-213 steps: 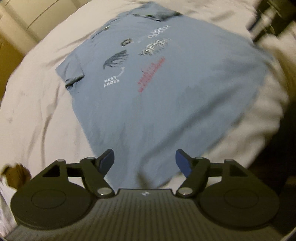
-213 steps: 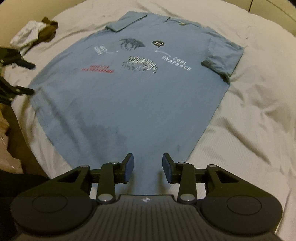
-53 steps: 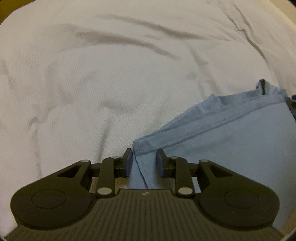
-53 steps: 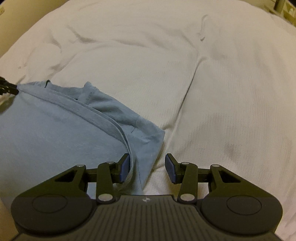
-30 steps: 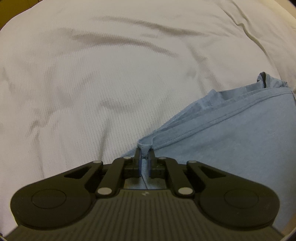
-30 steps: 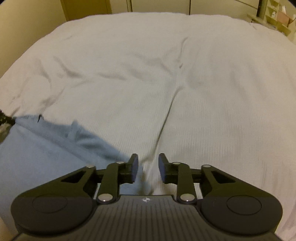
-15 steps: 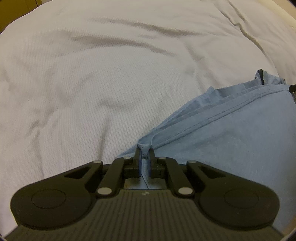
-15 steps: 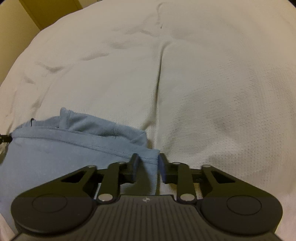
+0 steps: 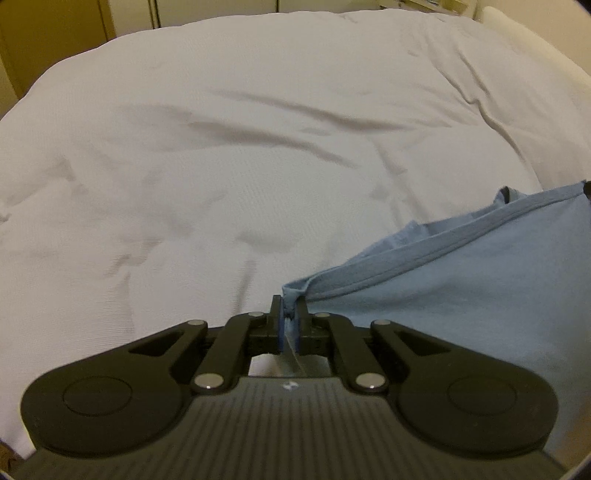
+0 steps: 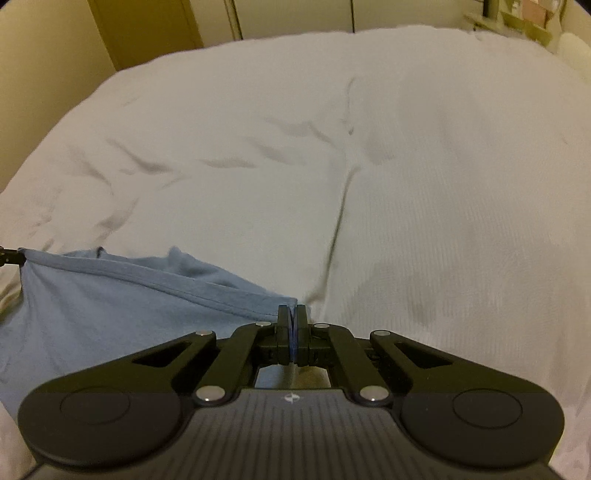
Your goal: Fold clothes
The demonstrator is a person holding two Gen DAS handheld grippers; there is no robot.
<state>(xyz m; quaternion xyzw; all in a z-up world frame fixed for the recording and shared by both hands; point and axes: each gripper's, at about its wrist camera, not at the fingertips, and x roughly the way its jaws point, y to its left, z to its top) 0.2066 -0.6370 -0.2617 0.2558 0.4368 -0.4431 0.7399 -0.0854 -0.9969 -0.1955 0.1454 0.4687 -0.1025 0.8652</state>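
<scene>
A light blue T-shirt [image 9: 461, 291] lies on a white bed cover, its hemmed edge stretched between the two grippers. In the left wrist view my left gripper [image 9: 290, 306] is shut on one corner of that edge, and the cloth runs off to the right. In the right wrist view my right gripper [image 10: 291, 314] is shut on the other corner, with the T-shirt [image 10: 103, 295] spreading to the left. The tip of the other gripper shows at the far left edge [image 10: 7, 256]. The shirt's print is hidden.
The white bed cover [image 9: 221, 166] fills both views, creased in shallow folds [image 10: 343, 206]. Beyond the bed's far edge stand tan cupboard doors [image 10: 147, 29]. Shelves with small items [image 10: 524, 14] show at the top right of the right wrist view.
My right gripper has shut on the shirt's corner; half a second ago its fingers stood apart around it. Both grippers have risen and tilted up, showing more of the bed and the cupboards.
</scene>
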